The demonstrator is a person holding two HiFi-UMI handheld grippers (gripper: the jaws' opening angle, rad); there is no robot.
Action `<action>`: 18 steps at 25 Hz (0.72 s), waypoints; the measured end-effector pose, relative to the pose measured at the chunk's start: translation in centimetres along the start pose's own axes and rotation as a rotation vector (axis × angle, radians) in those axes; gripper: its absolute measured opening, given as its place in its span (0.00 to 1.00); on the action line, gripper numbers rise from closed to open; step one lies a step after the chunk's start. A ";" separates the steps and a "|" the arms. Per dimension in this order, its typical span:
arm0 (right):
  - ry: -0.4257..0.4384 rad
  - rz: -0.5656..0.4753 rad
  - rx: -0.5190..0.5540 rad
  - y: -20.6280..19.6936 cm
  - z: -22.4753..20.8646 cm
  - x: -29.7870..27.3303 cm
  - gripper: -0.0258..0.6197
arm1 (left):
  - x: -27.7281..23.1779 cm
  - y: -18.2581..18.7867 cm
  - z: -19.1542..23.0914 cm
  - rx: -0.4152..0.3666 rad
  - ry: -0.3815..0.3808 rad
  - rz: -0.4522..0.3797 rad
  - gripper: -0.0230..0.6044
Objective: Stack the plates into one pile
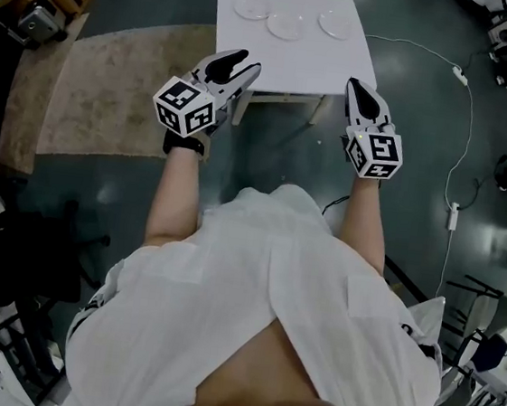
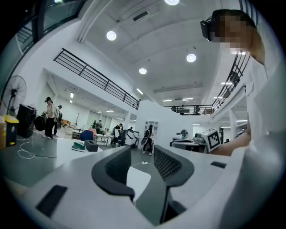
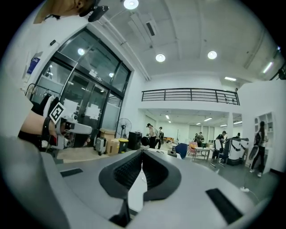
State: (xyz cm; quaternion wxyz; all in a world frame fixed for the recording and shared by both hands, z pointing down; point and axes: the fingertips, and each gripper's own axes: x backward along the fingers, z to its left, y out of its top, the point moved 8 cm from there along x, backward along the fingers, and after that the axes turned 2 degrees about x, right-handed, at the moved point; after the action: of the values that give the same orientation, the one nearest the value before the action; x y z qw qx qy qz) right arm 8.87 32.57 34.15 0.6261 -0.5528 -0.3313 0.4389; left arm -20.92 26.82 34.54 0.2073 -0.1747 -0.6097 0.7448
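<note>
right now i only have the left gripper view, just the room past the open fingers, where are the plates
Observer: The head view shows three on the white table: left plate, middle plate and right plate, in a row toward its far end, ahead of the left gripper.
Operator: ok, any of them stacked yet
Observer: No. All three lie flat side by side, none on top of another.
</note>
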 end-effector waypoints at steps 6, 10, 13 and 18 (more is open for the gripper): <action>-0.029 0.013 -0.029 -0.8 -2.8 -2.8 0.08 | -4.0 -0.2 1.8 -0.012 -0.035 -0.005 0.08; -0.042 0.053 -0.046 -2.6 -6.0 -6.1 0.08 | -7.9 -0.6 4.2 -0.024 -0.026 0.023 0.08; -0.042 0.083 -0.059 -4.0 -9.1 -9.0 0.08 | -11.2 -0.8 6.4 -0.012 -0.022 0.035 0.08; -0.024 0.123 -0.073 -6.3 -14.0 -13.8 0.09 | -16.9 -1.7 10.1 0.017 0.017 0.054 0.08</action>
State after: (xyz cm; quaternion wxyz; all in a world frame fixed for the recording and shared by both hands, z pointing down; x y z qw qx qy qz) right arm 17.20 14.33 38.98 0.5733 -0.5895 -0.3200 0.4706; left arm -11.53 9.83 38.34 0.1940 -0.1956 -0.5968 0.7536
